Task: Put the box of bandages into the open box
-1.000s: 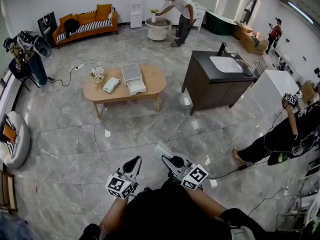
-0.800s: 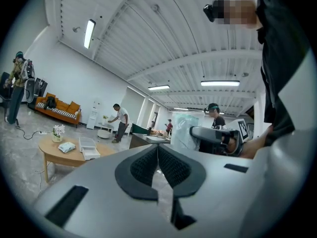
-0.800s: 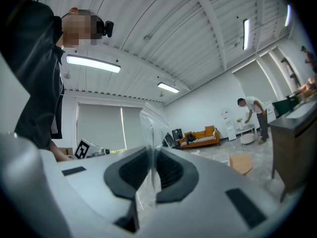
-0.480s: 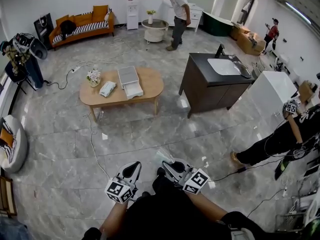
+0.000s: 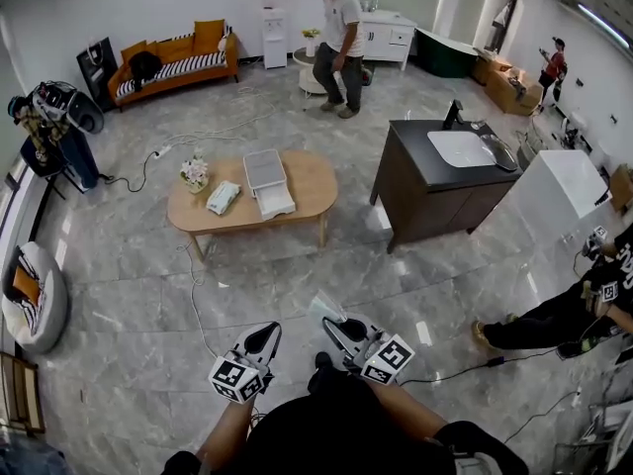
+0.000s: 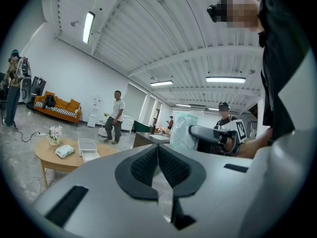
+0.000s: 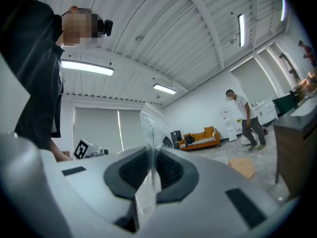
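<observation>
While pinched in right claw (image 7: 150, 157), clear bag (image 7: 151, 125) lengthwise forward.

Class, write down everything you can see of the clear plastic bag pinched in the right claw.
The clear plastic bag is thin, see-through film, slightly crinkled, with a whitish strip low down between the pads. The right claw is shut on its lower part, so it stands up edge-on above the jaws. In the head view it juts forward from the claw, over the grey marble floor. Nothing else touches it. Its contents cannot be made out.
</observation>
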A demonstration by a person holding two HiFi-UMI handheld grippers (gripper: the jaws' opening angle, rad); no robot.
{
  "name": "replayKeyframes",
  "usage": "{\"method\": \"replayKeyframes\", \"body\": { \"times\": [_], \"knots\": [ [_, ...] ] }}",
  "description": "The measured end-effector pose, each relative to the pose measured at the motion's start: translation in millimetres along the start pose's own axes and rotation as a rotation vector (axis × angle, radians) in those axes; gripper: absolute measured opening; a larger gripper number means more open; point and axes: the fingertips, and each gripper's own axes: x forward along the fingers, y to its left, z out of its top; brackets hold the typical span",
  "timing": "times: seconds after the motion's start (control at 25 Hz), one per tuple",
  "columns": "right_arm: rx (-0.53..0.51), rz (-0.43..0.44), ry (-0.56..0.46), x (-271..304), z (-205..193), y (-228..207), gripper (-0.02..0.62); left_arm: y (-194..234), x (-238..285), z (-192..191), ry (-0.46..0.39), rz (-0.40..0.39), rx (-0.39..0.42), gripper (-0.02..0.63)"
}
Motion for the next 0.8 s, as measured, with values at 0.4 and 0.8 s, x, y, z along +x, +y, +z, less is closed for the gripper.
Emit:
{"method": "replayKeyframes", "body": {
  "times": [0.4, 0.8],
  "knots": [
    [0.004, 0.114, -0.003, 53, 43, -106, 0.032, 51, 100, 72, -0.029, 0.066, 0.059, 0.017],
    [0.055, 0.136, 0.041, 112, 28, -187, 0.032, 132, 135, 73, -0.032, 0.208, -0.010, 0.017]
  ]
}}
